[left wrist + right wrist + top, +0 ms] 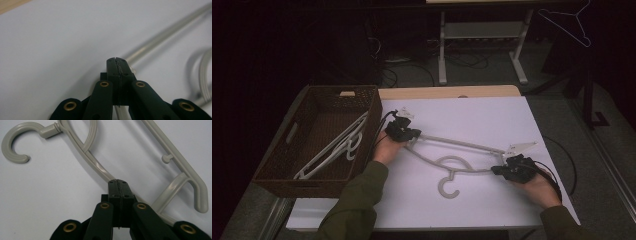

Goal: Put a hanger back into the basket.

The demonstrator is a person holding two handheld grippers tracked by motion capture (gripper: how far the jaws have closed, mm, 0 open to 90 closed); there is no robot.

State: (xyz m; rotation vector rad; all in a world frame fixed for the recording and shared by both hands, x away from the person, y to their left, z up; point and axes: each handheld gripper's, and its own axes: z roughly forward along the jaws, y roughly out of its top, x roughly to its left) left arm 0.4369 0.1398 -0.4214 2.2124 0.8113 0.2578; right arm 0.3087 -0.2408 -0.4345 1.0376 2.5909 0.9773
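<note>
A grey plastic hanger [462, 144] lies flat on the white table top [492, 115], its hook [448, 186] pointing toward the person. My left gripper [413, 135] is shut on the hanger's left end. In the left gripper view the jaws [117, 60] meet tight, and the hanger's bar [160, 37] runs off beyond them. My right gripper [497, 171] is shut on the curved shoulder near the hanger's right end. In the right gripper view its jaws [117, 181] clamp that arm, with the hook [12, 137] at the upper left and the lower bar [175, 153] at the right.
A brown wicker basket [297, 150] stands at the table's left edge with white hangers [334, 145] lying inside. A wire hanger [569, 22] hangs in the dark at the back right. A white table frame [443, 50] stands on the floor beyond.
</note>
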